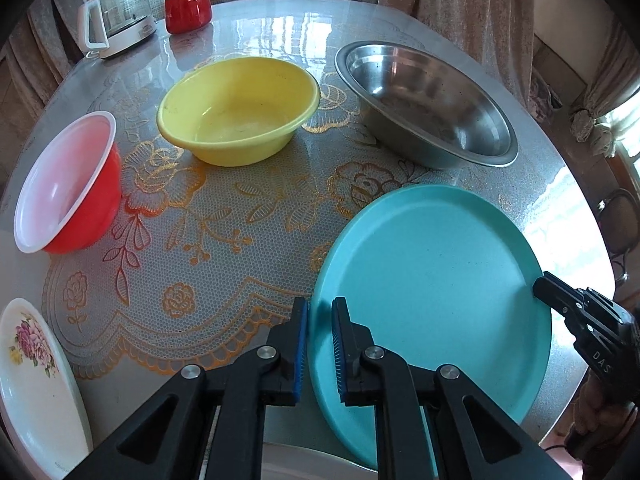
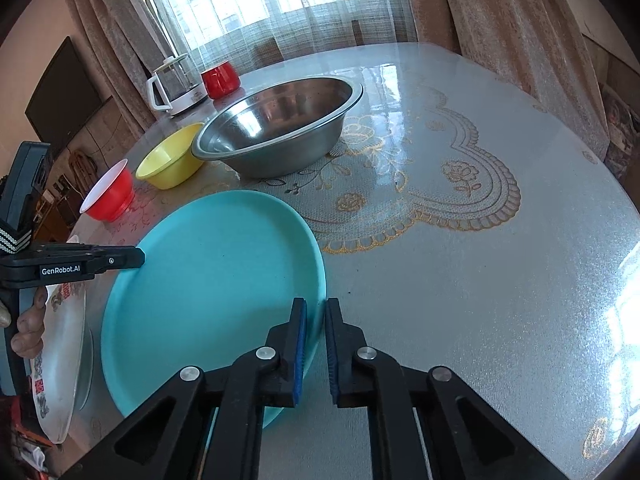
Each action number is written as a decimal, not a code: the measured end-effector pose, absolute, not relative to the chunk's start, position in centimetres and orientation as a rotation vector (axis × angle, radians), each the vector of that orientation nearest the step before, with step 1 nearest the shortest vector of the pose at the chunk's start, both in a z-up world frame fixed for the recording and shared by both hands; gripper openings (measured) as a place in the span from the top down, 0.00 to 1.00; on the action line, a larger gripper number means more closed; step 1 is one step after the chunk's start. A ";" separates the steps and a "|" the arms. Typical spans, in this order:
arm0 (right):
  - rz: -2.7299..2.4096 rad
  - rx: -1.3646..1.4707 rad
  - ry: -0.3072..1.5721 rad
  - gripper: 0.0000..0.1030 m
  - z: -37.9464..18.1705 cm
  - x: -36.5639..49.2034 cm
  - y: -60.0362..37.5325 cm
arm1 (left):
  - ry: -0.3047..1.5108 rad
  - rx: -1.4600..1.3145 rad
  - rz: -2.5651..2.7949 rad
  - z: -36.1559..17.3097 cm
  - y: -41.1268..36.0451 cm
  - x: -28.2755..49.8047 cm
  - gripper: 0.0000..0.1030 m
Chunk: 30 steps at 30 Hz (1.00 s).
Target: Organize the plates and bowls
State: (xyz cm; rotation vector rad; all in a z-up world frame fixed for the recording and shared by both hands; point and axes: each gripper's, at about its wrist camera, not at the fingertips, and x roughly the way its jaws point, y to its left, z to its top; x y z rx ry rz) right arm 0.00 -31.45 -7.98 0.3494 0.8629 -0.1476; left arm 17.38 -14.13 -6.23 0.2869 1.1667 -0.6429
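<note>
A large teal plate (image 1: 432,280) (image 2: 208,280) is at the near side of the round table. My left gripper (image 1: 320,312) is shut on its left rim, one blue pad on each side of the edge. My right gripper (image 2: 316,312) is shut on the opposite rim in the same way. Each gripper shows in the other view: the right gripper (image 1: 538,286) and the left gripper (image 2: 136,258). Farther back stand a yellow bowl (image 1: 236,112), a red bowl with a white inside (image 1: 68,184) and a wide steel bowl (image 1: 428,104). A white floral plate (image 1: 32,380) lies at the near left.
A glass kettle on a white base (image 1: 116,12) and a red mug (image 1: 188,10) stand at the table's far edge. A lace mat under a glossy cover spreads over the table (image 2: 480,280). Curtains hang behind. A person's hand (image 2: 24,332) holds the left gripper.
</note>
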 end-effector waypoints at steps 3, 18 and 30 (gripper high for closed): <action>-0.135 0.362 0.857 0.92 -7.7 0.7 -31.6 | 1.164 0.272 -0.614 -6.0 -13.5 18.1 0.88; -0.116 0.337 0.873 0.90 -8.2 3.2 -30.2 | 1.129 0.271 -0.534 -5.8 -11.6 18.7 0.87; -0.111 0.286 0.878 0.86 -8.3 3.4 -28.8 | 1.110 0.272 -0.460 -6.0 -9.5 17.1 0.87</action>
